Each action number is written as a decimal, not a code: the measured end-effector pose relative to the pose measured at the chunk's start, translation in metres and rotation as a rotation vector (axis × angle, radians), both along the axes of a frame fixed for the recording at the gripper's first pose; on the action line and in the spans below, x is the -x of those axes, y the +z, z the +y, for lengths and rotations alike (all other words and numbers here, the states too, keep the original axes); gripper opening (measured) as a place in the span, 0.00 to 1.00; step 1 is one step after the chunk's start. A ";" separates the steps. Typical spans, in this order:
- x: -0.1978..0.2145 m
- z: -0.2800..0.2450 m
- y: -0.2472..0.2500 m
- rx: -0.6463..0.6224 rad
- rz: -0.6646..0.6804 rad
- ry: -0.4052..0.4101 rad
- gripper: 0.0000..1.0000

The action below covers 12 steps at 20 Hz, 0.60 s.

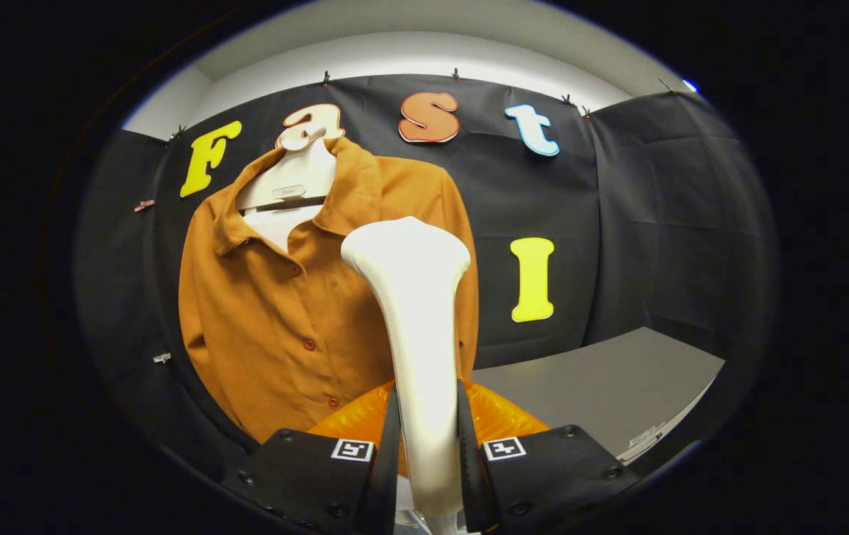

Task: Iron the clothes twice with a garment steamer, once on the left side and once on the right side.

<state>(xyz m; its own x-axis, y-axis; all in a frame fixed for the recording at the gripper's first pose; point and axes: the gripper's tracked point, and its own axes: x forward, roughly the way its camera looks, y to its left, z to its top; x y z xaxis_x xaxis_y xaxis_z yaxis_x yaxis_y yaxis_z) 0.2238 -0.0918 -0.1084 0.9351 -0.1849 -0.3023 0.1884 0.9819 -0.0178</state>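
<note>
Gripping the white garment steamer (pixel 424 349) by its slim handle, gripper (pixel 428 446) with both fingers (pixel 387 453) pressed against the handle's 2 sides, clamped tight on it. Steamer upright between the fingers, handle rising straight ahead and widening into a broad, rounded head at the top. Head level with the chest of the shirt, overlapping the shirt's right-hand half as seen from the gripper; whether touching the cloth or just in front of it, cannot tell.

Just behind the fingers and either side of the handle, a translucent orange, faceted part (pixel 502 420), low down near the handle's base; whether part of the steamer or separate, cannot tell.

Beyond the steamer, a rust-orange button-up shirt (pixel 261 319) hanging on a white hanger (pixel 292 182) against the black booth wall (pixel 647 223). Collar open, hanger's body showing in the neck opening, with a pale inner layer below it. Row of small matching buttons (pixel 309 345) running down the front placket, just left of the steamer's handle. Left half of the shirt in plain view, fabric fairly smooth with a few soft folds; right half partly hidden behind the steamer head and handle.

To the right of the shirt and lower, a grey tabletop (pixel 602 386) reaching back to the wall, bare over its visible part, with something pale and indistinct at its near edge.

Small clips (pixel 326 76) along the top of the black cloth, holding it up beneath a pale ceiling (pixel 424 52).
</note>
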 end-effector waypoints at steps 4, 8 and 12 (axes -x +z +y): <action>-0.012 0.018 -0.016 0.019 0.038 -0.026 0.39; -0.021 0.024 -0.027 0.049 0.077 -0.052 0.39; -0.023 0.024 -0.053 0.069 0.148 -0.057 0.39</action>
<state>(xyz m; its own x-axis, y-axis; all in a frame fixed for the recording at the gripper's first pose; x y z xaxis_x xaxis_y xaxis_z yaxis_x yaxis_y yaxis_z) 0.2465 -0.0673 -0.1614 0.8690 -0.2612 -0.4203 0.2338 0.9653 -0.1165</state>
